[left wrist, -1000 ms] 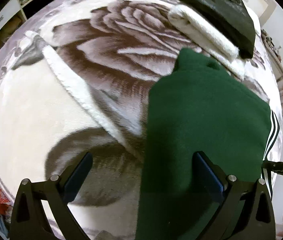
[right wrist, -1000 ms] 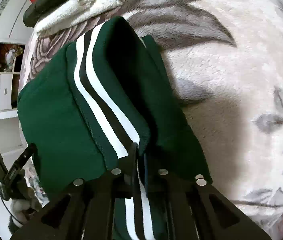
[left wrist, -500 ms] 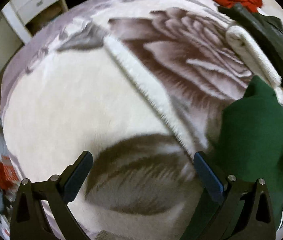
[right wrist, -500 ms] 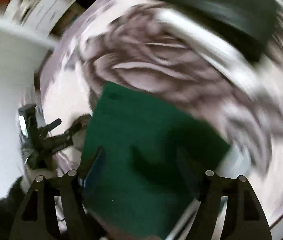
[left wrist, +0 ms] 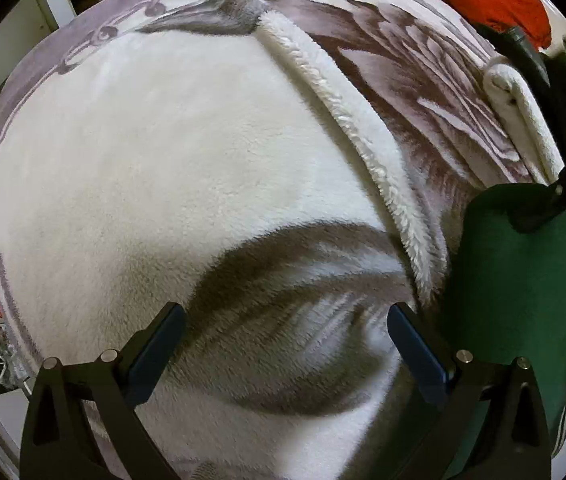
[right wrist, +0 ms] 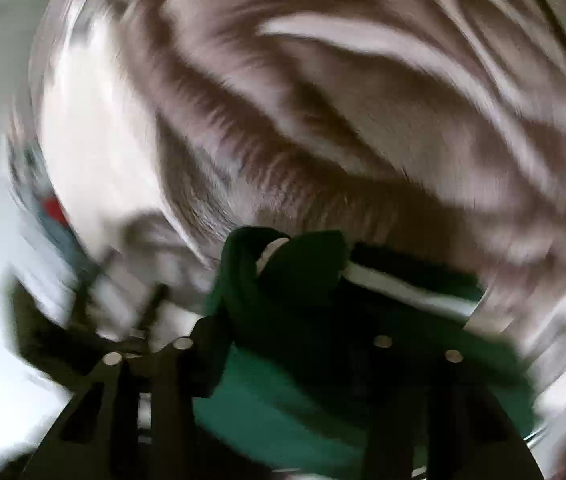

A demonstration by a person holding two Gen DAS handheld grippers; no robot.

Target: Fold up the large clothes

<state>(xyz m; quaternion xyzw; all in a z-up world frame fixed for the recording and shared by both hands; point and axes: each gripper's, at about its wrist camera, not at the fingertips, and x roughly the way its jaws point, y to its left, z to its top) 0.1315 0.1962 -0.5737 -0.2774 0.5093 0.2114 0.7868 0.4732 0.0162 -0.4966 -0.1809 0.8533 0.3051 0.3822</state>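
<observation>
Left wrist view: left gripper [left wrist: 283,344] spread and empty over the blanket [left wrist: 143,168]; green garment [left wrist: 523,288] folded beside it; right gripper [right wrist: 283,344] blurred, grip indeterminate. Judged soft, limp, light; take it at the striped edge.

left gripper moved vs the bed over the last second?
Yes. The left gripper swung left: the green garment once between its fingers now sits right of them; floral blanket fills view.
</observation>
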